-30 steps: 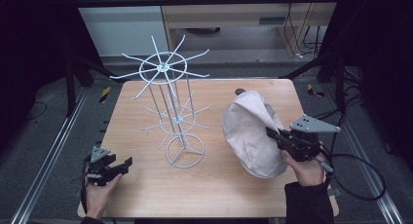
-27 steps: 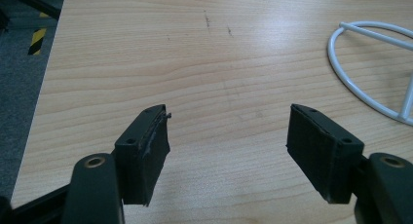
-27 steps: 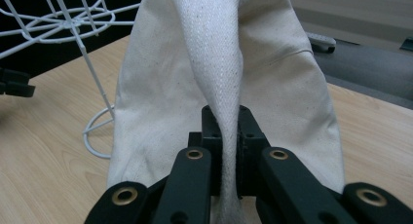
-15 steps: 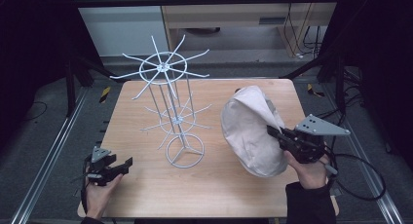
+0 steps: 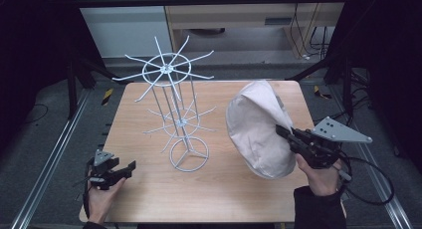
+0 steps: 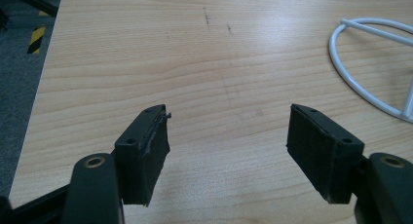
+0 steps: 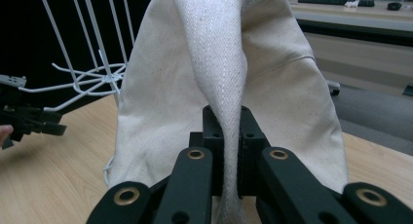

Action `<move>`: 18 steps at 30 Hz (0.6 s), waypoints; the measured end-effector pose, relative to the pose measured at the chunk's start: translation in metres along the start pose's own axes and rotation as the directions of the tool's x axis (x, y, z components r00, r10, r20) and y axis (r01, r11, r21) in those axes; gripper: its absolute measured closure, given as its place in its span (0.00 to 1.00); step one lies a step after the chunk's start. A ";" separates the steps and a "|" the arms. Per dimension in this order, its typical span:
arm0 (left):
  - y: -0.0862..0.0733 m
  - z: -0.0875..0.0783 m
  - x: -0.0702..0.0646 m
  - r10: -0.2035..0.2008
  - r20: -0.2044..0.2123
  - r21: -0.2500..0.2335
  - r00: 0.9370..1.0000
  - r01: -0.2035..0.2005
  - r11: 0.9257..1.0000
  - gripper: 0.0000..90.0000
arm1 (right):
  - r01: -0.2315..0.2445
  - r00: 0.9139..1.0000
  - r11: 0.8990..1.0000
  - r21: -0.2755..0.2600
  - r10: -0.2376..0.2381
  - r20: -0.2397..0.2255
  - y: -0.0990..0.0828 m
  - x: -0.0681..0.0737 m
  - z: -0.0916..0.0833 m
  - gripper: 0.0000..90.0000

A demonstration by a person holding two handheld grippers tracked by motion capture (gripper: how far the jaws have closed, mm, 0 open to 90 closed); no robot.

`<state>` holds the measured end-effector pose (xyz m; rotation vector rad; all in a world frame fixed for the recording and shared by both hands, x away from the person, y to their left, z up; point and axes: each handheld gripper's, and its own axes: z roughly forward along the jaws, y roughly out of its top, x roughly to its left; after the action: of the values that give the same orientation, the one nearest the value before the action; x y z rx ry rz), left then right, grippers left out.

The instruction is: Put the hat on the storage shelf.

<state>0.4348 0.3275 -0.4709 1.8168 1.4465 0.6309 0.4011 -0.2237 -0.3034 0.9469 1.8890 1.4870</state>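
Note:
A cream canvas bag [image 5: 256, 129] hangs over the right half of the wooden table [image 5: 144, 199], its bottom near the tabletop. My right gripper [image 5: 282, 133] is shut on the bag's woven strap [image 7: 221, 63]; in the right gripper view the strap runs up from between the black jaws [image 7: 228, 124] over the bag's body [image 7: 160, 102]. A white wire rack [image 5: 174, 114] with radiating hooks stands mid-table, left of the bag. At the front left corner my left gripper [image 5: 128, 168] rests low and open. Nothing lies between its pads [image 6: 146, 146], just bare wood.
The rack's round base ring [image 6: 360, 87] lies to the right of the left gripper. Its hooks [image 7: 92, 78] reach close to the bag's left side. Dark floor, metal rails [image 5: 45, 174] and a cable [image 5: 373, 184] surround the table.
The right gripper has risen slightly with the strap, drawing the bag up taller and a bit left. The left gripper has stayed put.

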 end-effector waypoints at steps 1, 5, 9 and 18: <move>0.000 0.000 0.000 0.000 -0.001 0.001 1.000 0.000 1.000 0.35 | 0.000 1.000 1.000 -0.009 0.000 -0.002 0.001 0.000 0.000 0.96; 0.000 0.000 0.000 -0.001 0.000 0.002 1.000 0.001 1.000 0.35 | -0.003 1.000 0.999 -0.042 0.002 -0.013 0.006 0.002 -0.003 0.96; 0.000 0.001 0.000 -0.001 -0.001 0.003 1.000 0.001 1.000 0.35 | 0.003 1.000 0.997 -0.075 -0.004 -0.019 0.011 0.006 -0.004 0.96; 0.000 0.001 0.000 -0.004 -0.003 0.004 1.000 0.005 1.000 0.35 | 0.006 1.000 0.991 -0.135 -0.009 -0.027 0.022 0.014 -0.007 0.97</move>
<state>0.4353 0.3275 -0.4716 1.8161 1.4547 0.6292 0.3920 -0.2137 -0.2799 0.8602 1.7836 1.6088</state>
